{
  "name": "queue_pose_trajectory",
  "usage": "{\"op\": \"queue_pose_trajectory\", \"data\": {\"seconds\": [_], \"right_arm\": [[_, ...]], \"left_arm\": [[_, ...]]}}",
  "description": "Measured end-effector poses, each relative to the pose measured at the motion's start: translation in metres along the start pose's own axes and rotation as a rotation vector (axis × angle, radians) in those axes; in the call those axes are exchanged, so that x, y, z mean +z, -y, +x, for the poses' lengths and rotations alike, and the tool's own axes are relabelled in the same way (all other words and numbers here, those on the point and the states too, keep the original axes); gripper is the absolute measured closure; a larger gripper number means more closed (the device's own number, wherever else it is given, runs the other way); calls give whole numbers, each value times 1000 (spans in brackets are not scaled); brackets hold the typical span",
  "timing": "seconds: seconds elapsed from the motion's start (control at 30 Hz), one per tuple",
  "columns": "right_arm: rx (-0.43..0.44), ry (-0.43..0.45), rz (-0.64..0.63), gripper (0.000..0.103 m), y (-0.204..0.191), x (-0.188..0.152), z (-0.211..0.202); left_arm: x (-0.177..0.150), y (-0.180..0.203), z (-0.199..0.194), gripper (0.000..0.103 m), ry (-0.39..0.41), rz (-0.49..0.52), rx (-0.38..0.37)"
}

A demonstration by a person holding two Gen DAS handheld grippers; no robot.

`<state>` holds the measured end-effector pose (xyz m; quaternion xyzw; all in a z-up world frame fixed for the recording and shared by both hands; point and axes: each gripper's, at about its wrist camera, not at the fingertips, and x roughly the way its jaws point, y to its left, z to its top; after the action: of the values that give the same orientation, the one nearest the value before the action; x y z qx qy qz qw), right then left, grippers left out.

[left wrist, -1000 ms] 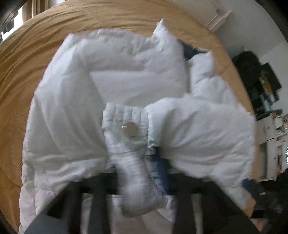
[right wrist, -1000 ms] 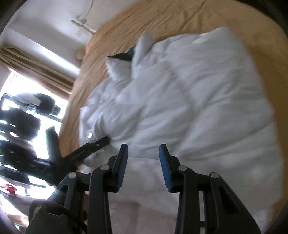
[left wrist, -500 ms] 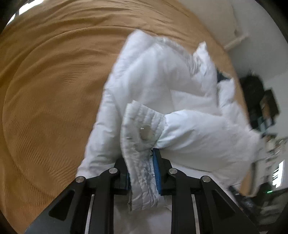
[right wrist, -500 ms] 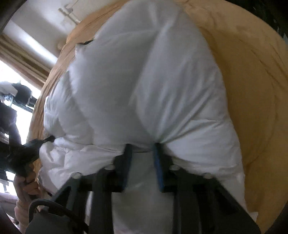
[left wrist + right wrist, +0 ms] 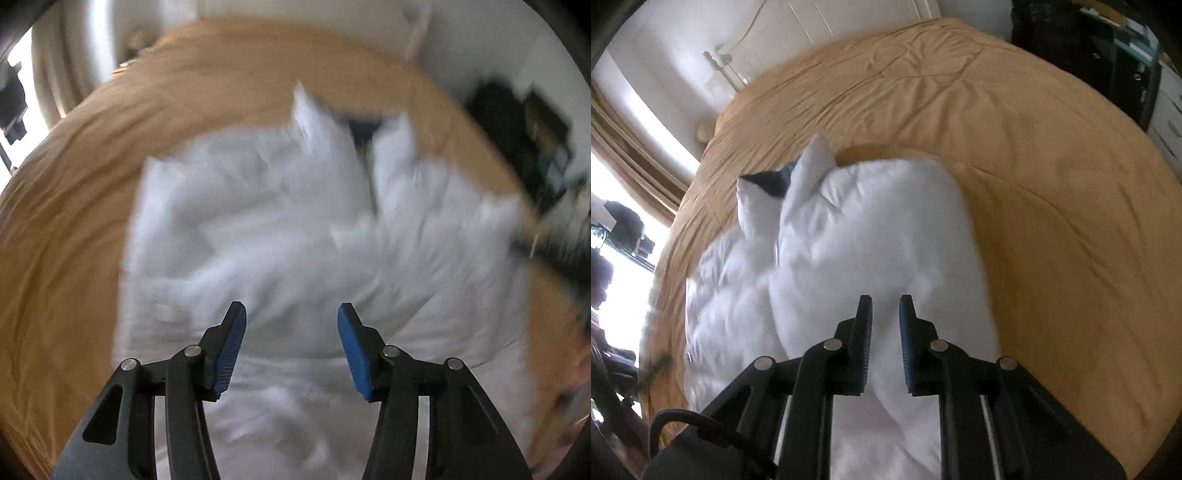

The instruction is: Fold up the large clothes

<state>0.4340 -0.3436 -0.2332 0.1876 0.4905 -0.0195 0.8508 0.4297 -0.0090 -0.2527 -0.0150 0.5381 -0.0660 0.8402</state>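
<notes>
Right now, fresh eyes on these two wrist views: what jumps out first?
A big puffy white jacket heaped mid-bed on the tan bedspread, its dark lining showing at the collar. The left gripper hangs over it, jaws opening with nothing between them. The right gripper has jaws close together, opening, white padding bulging between them.

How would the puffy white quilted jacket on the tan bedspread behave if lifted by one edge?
The puffy white quilted jacket would probably sag and unfold, since it lies in soft billows. It looks light for its bulk. Its smooth shell may be slippery.
</notes>
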Motion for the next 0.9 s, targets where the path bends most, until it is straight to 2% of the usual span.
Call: {"op": "queue_pose_trajectory", "data": {"seconds": [0.03, 0.1, 0.2, 0.23, 0.3, 0.37, 0.47, 0.57, 0.67, 0.77, 0.83, 0.9], "right_arm": [[-24, -11, -5, 87, -7, 9, 14], [-100, -45, 0, 88, -9, 26, 42], [-156, -73, 39, 95, 5, 50, 81], [-192, -70, 39, 99, 12, 58, 94], [-261, -75, 41, 101, 22, 68, 107], [-280, -51, 74, 101, 31, 78, 100], [-211, 36, 32, 100, 20, 75, 55], [-105, 74, -88, 99, -6, 38, -2], [-41, 29, -146, 98, -17, -20, -39], [-56, -60, -173, 98, -7, -71, -34], [-163, -117, -192, 98, 17, -107, -19], [-146, -145, -143, 100, 48, -132, -14]], "left_arm": [[-6, 0, 12, 49, -20, 9, 25], [-12, 1, 33, 45, 3, 24, 32], [-15, -5, 35, 45, 13, 34, -2], [-15, -7, 36, 45, 12, 39, -13], [-20, -16, 32, 45, 3, 36, -30], [-17, -18, 36, 45, -10, 28, -29], [-19, -14, 38, 45, -6, 25, -21], [-22, -17, 38, 45, 2, 20, -16], [-20, -18, 39, 44, -2, 16, -18], [-18, -18, 39, 44, -4, 22, -17], [-18, -19, 39, 44, -6, 22, -21], [-18, -18, 38, 44, -8, 27, -16]]}}
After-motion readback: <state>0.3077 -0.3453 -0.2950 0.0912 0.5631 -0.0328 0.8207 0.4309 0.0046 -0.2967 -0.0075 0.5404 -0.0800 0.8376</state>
